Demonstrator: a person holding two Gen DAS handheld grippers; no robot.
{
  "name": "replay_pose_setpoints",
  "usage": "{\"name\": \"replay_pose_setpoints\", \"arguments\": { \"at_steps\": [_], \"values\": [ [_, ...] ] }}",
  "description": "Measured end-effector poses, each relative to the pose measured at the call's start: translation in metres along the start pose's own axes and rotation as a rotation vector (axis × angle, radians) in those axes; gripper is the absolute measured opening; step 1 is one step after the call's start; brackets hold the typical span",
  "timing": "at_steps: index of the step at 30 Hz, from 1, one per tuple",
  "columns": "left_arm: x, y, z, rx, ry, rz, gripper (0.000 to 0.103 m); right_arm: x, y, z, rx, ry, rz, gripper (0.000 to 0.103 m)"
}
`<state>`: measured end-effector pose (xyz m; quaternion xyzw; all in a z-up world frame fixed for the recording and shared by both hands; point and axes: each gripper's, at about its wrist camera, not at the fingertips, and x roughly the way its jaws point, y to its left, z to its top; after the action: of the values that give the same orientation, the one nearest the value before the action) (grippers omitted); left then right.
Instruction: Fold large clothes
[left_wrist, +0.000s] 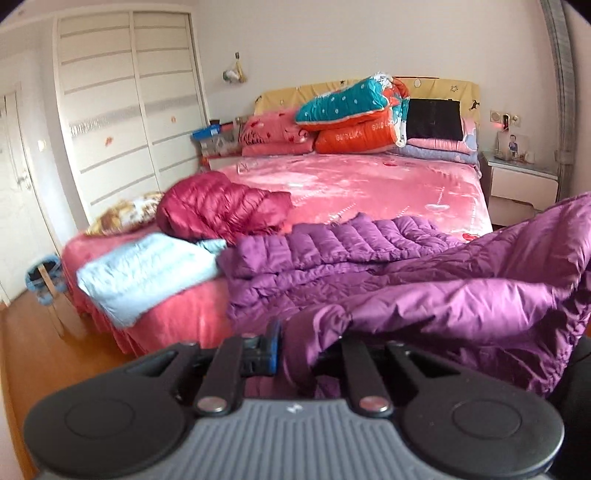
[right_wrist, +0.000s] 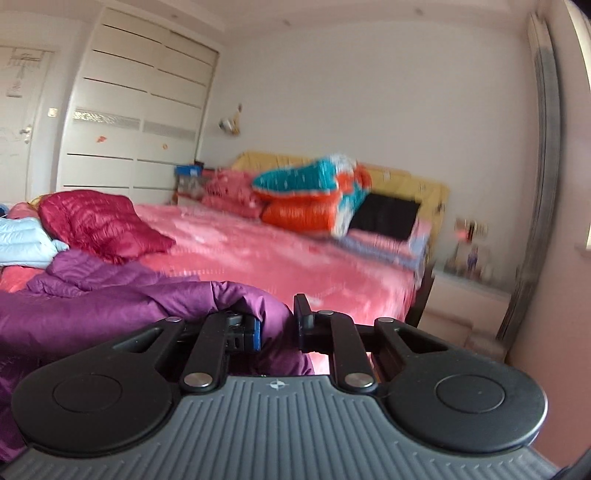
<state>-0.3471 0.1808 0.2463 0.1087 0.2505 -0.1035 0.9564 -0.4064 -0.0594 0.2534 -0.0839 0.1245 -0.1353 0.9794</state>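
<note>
Left gripper (left_wrist: 295, 350) and right gripper (right_wrist: 277, 328) clamp purple jacket (left_wrist: 424, 288).

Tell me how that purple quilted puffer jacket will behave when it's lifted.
The purple quilted puffer jacket is probably floppy: it sags and creases between the left gripper and right gripper. Its shiny shell looks slippery. The puffy quilting suggests it's light.

Quilted coat (left_wrist: 369, 258) on bed (left_wrist: 351, 177), two jackets (left_wrist: 221, 210) left, bedding (left_wrist: 354, 118) behind

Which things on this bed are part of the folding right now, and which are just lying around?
In the job:
purple down jacket
left gripper
right gripper

Lying about:
dark red down jacket
light blue jacket
teal and orange quilt
pink pillow
</note>
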Motion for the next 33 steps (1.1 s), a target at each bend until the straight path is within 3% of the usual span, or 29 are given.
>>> {"name": "replay_pose_setpoints", "arguments": {
  "at_steps": [4,9,11,12,13,16,18,19,24,26,27,28,31,33],
  "values": [
    [0.019,0.007,-0.017,0.031,0.079,0.005,0.019,-0.007,0.005,0.002,-0.082,0.015,-0.022,0.018],
    [0.056,-0.007,-0.058,0.089,0.200,0.002,0.032,0.012,0.008,-0.028,-0.214,0.154,-0.058,0.025],
    [0.062,-0.011,-0.068,0.099,0.232,-0.006,0.035,0.023,0.009,-0.041,-0.244,0.220,-0.061,0.041],
    [0.064,-0.014,-0.074,0.116,0.248,-0.003,0.040,0.028,0.008,-0.047,-0.247,0.254,-0.056,0.060],
    [0.065,-0.016,-0.078,0.133,0.256,0.005,0.044,0.032,0.007,-0.051,-0.244,0.284,-0.052,0.073],
    [0.064,-0.013,-0.083,0.111,0.262,0.022,0.053,0.044,-0.004,-0.061,-0.194,0.351,-0.042,0.094],
    [0.066,-0.008,-0.084,0.097,0.271,0.043,0.066,0.052,-0.017,-0.066,-0.102,0.406,-0.009,0.098],
    [0.067,-0.008,-0.085,0.098,0.276,0.054,0.071,0.056,-0.024,-0.069,-0.050,0.427,0.013,0.099],
    [0.072,-0.003,-0.089,0.071,0.315,0.052,0.073,0.075,-0.050,-0.093,0.183,0.498,0.111,0.099],
    [0.074,0.001,-0.089,0.049,0.329,0.043,0.072,0.077,-0.054,-0.099,0.255,0.500,0.136,0.092],
    [0.074,0.003,-0.089,0.035,0.335,0.035,0.068,0.080,-0.055,-0.101,0.268,0.500,0.142,0.085],
    [0.075,0.005,-0.089,0.017,0.341,0.017,0.058,0.077,-0.052,-0.102,0.271,0.499,0.144,0.071],
    [0.075,0.014,-0.088,-0.088,0.360,-0.061,0.037,0.080,-0.050,-0.100,0.269,0.488,0.159,0.047],
    [0.076,0.021,-0.087,-0.150,0.360,-0.090,0.028,0.068,-0.049,-0.102,0.269,0.474,0.168,0.038]
  ]
}}
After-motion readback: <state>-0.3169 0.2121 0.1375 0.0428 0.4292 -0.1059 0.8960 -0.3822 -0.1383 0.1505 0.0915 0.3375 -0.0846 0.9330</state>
